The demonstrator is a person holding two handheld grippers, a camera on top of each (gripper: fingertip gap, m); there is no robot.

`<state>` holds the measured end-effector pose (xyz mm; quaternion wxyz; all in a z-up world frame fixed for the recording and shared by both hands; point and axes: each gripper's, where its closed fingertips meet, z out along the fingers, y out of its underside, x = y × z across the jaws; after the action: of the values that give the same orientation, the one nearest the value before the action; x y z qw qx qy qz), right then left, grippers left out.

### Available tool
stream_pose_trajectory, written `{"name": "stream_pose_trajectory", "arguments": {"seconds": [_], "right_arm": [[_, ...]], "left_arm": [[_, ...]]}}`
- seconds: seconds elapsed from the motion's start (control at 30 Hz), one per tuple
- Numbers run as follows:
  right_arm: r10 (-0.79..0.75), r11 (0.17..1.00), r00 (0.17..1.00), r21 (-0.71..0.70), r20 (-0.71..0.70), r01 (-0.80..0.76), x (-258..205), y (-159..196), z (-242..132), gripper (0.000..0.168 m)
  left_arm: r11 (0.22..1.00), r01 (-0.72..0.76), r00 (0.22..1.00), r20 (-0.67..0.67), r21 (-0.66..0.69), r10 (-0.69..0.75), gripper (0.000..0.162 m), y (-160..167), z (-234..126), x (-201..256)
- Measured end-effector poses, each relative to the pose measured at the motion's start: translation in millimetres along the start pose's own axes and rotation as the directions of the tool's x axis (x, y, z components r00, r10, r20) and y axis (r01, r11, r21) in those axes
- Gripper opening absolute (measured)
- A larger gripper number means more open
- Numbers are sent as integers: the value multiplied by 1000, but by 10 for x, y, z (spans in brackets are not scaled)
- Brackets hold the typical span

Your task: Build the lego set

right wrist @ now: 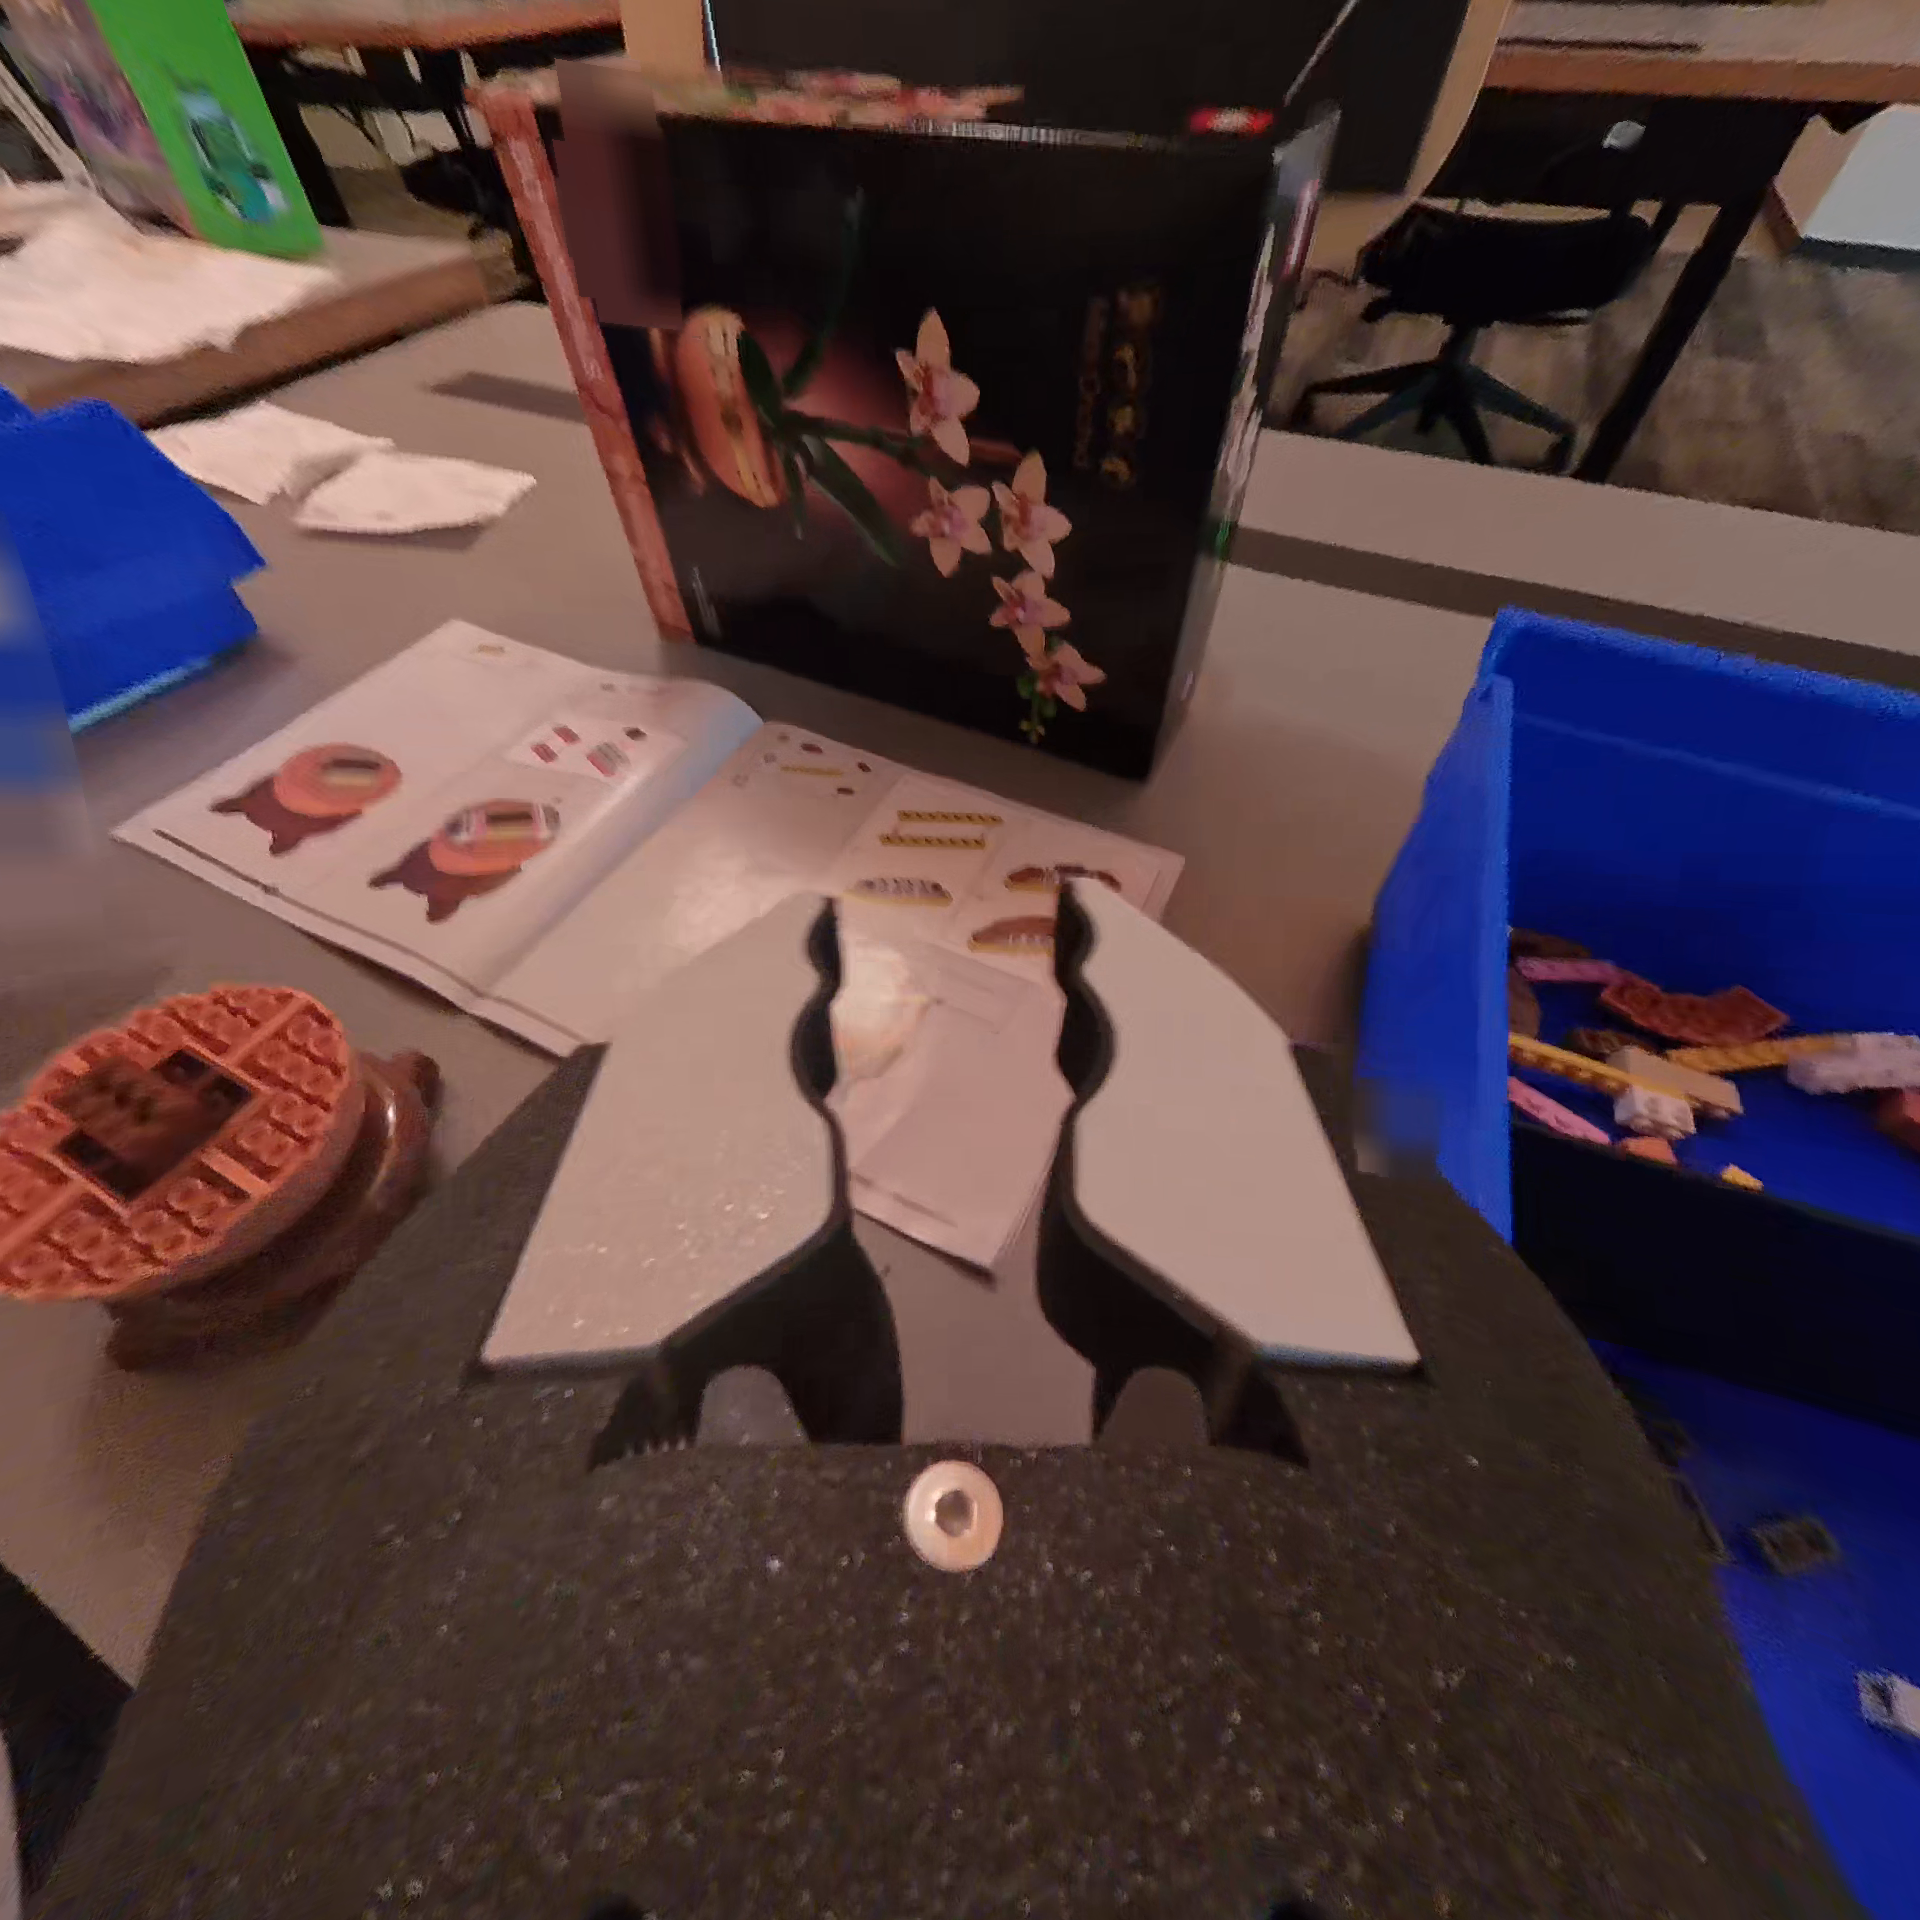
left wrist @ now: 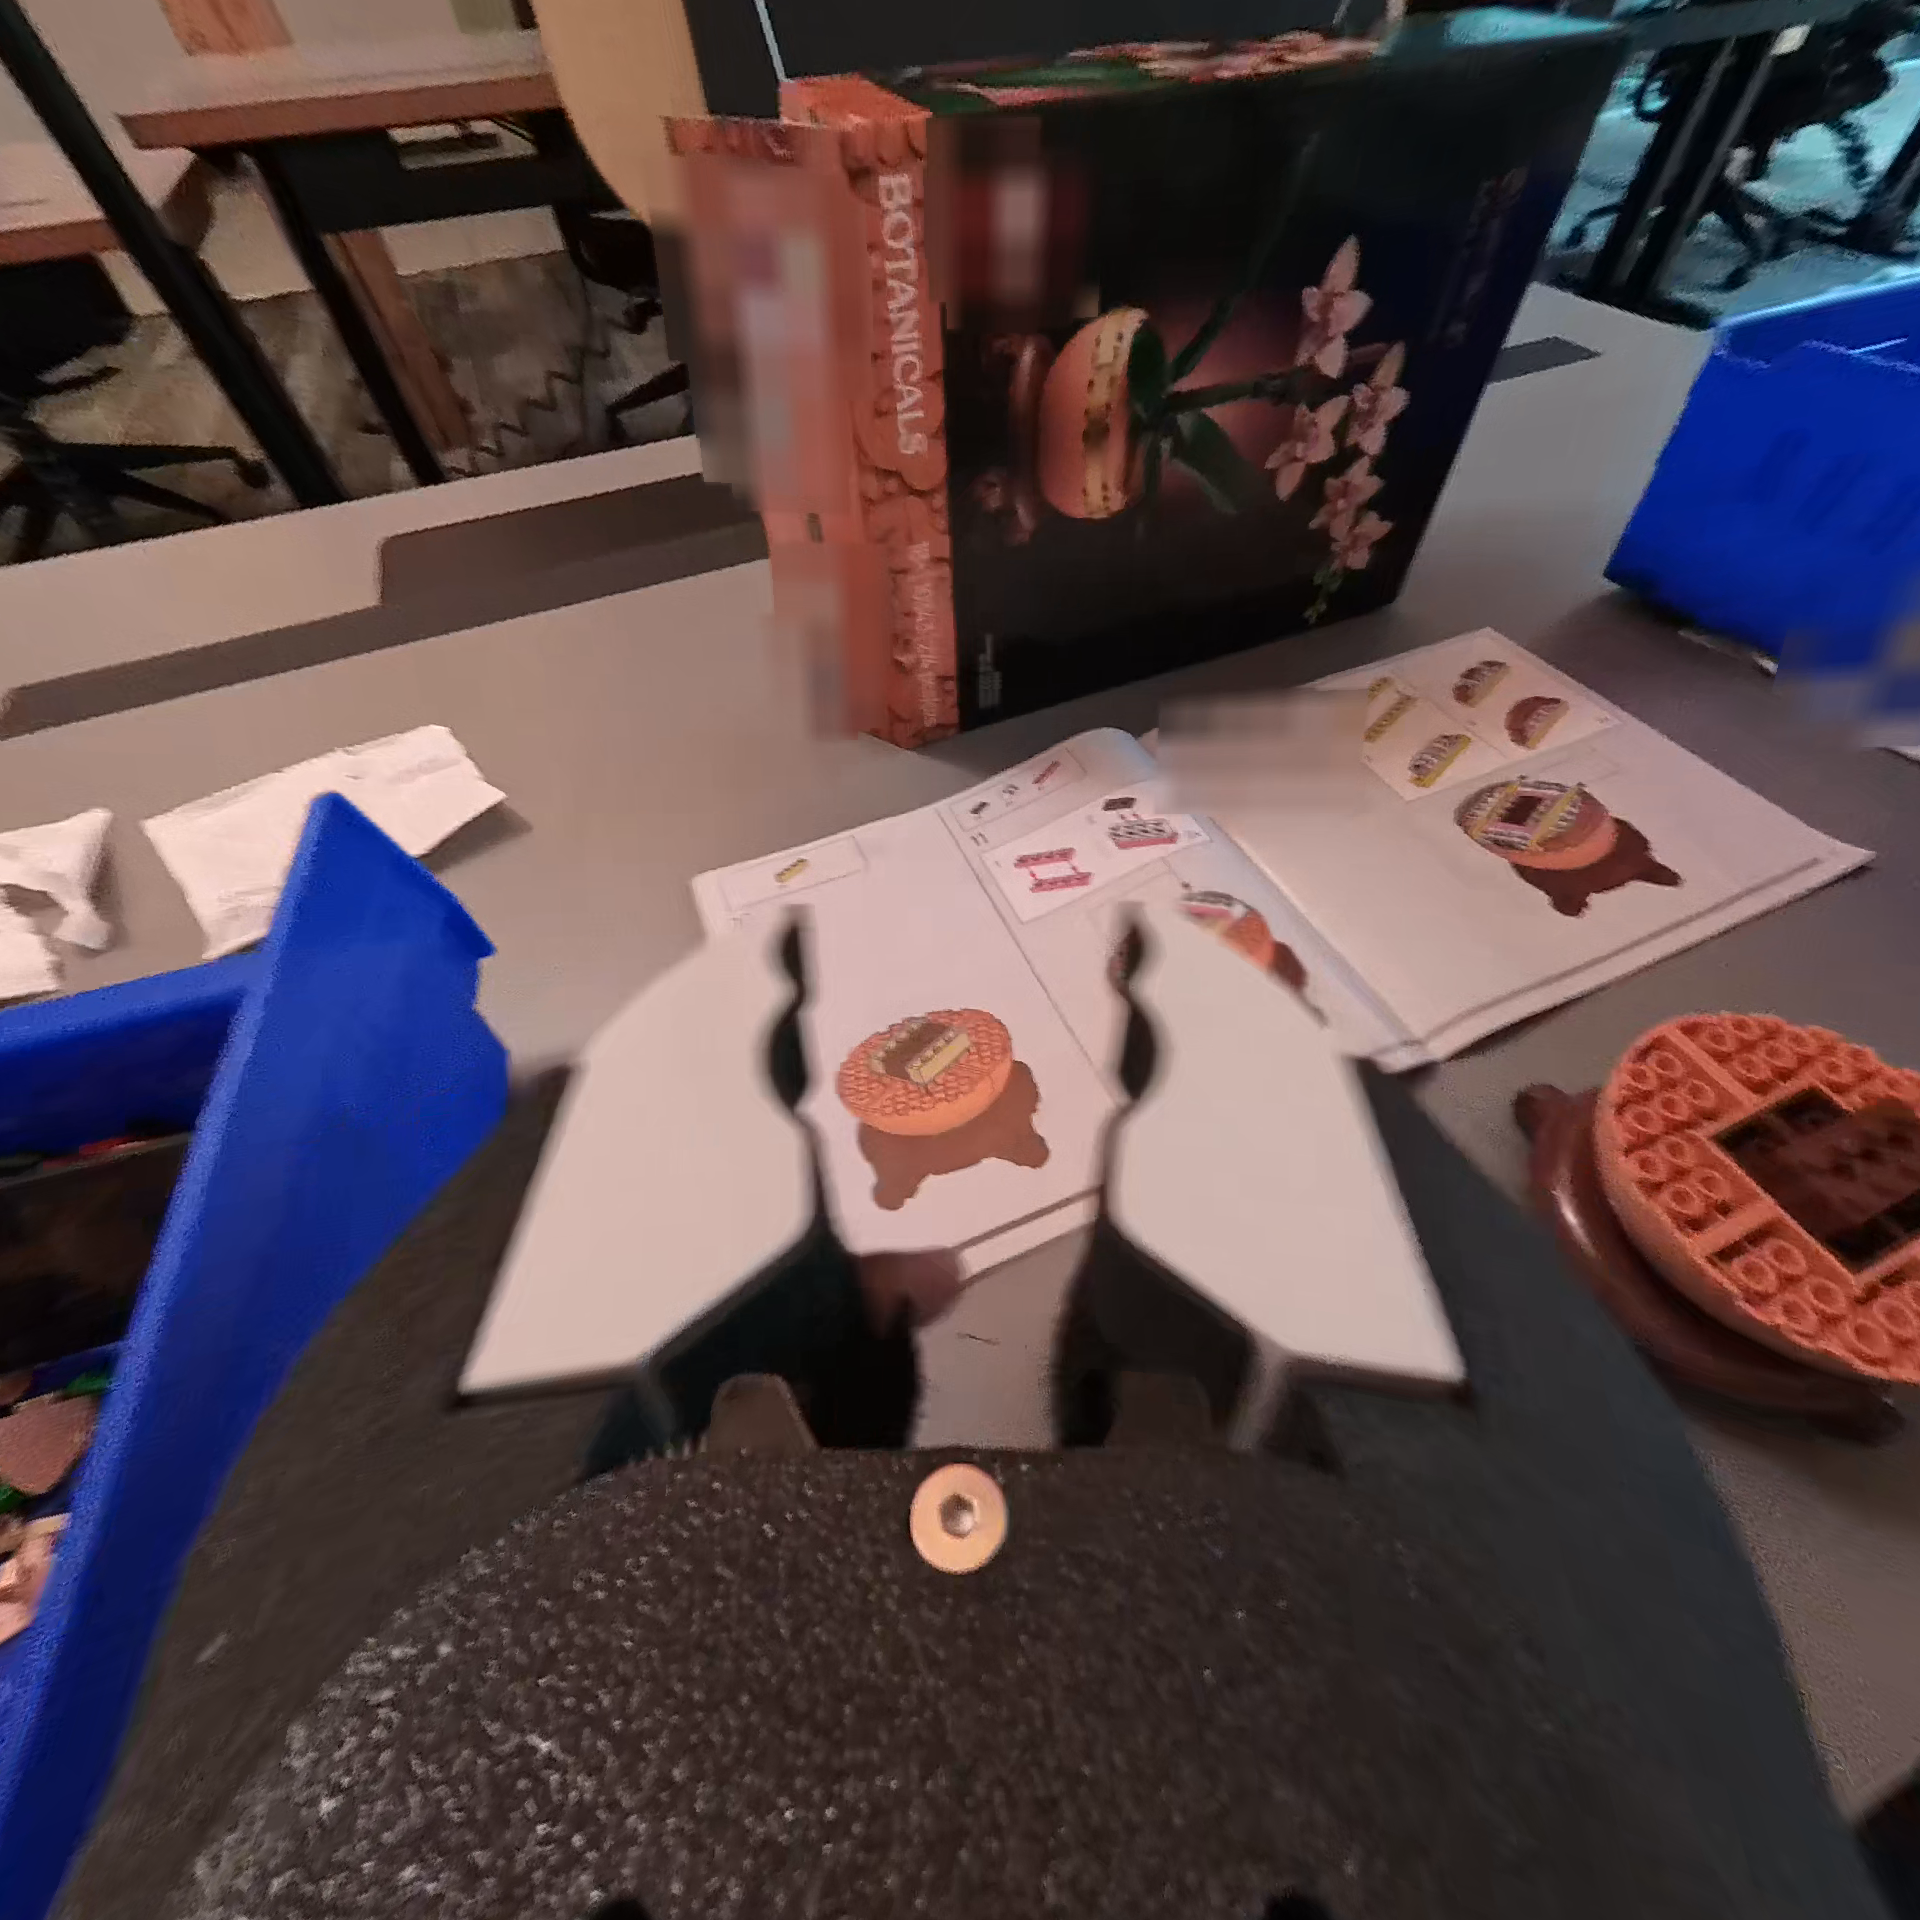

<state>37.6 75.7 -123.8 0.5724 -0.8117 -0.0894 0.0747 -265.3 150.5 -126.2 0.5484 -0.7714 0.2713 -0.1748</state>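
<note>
The partly built model, a round orange studded plate on a dark brown base, sits on the grey table at the right of the left wrist view and at the left of the right wrist view. An open instruction booklet lies flat in front of both grippers. My left gripper is open and empty above the booklet's left page. My right gripper is open and empty above the booklet's right page.
The set's dark box stands upright behind the booklet. A blue bin of loose pieces is at the left, another blue bin with several bricks at the right. White paper bags lie at the far left.
</note>
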Motion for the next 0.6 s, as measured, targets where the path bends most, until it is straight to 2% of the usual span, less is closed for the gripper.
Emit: {"name": "stream_pose_trajectory", "arguments": {"seconds": [0.03,0.07,0.17,0.23,0.3,0.33,0.4,0.43,0.5,0.53,0.6], "right_arm": [[-12,1000,1000,-13,13,12,-31,58,-3,21],[-24,999,999,-26,33,25,-83,117,-1,2],[-13,995,992,-101,126,26,-261,327,41,0],[-16,991,979,-125,205,43,-378,412,41,2],[-16,984,962,-168,272,63,-487,490,37,17],[-17,976,958,-204,286,78,-518,541,48,27],[-45,959,961,-258,274,118,-519,623,110,28],[-52,952,972,-284,229,118,-463,655,173,21],[-42,942,990,-326,133,84,-325,698,335,13],[-33,938,993,-338,117,71,-302,714,413,8],[-34,916,996,-397,83,65,-245,795,552,6]], "left_arm": [[1000,12,999,-37,-7,-13,15,32,2,62],[999,24,997,-75,-27,-26,0,78,13,130],[997,28,986,-165,-65,-38,0,191,46,300],[999,5,970,-242,-41,-15,0,205,32,405],[998,-42,949,-315,-55,22,4,274,10,499],[993,-68,947,-320,-95,34,12,345,23,506],[981,-122,967,-241,-152,83,36,441,103,405],[976,-140,979,-174,-169,110,34,452,164,318],[968,-150,989,-40,-199,145,18,439,304,135],[959,-167,985,4,-229,173,9,449,376,64],[923,-216,969,46,-318,243,2,520,507,-22]]}}
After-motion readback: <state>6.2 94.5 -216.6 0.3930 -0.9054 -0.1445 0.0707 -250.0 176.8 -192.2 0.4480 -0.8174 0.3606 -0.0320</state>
